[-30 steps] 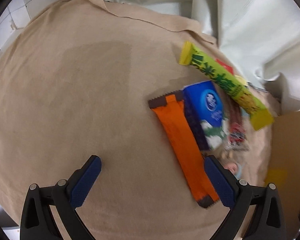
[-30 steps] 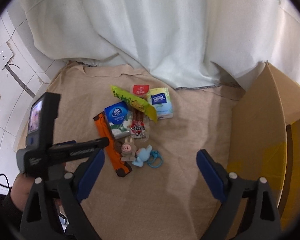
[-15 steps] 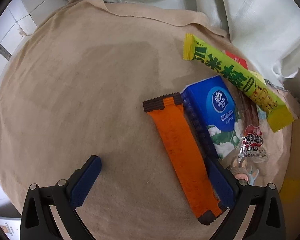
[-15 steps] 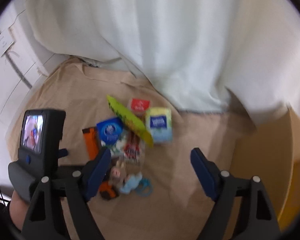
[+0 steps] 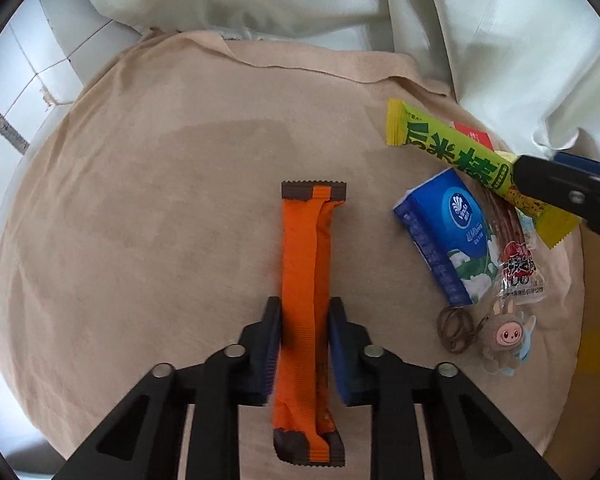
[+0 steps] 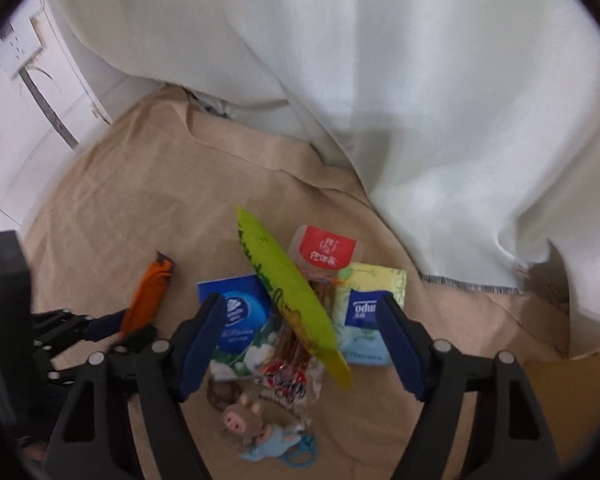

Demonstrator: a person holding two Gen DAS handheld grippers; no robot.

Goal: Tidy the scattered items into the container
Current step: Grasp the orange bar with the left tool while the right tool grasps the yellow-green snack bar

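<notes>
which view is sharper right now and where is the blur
The left wrist view is sharp: print on the green snack stick and blue tissue pack reads clearly, as does the orange bar in the left gripper. The right wrist view is smeared throughout, worst on the plush keychain; both bend at the fisheye edges.

Left tongs (image 5: 304,320) are clamped narrow, while right tongs (image 6: 302,320) hang spread wide.

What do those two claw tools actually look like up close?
Both match: the left gripper and right gripper have black, angular frames with triangular cut-outs and round silver bolts. Each has two flat fingers padded in dark blue. The left one carries a black box-shaped block behind.
</notes>
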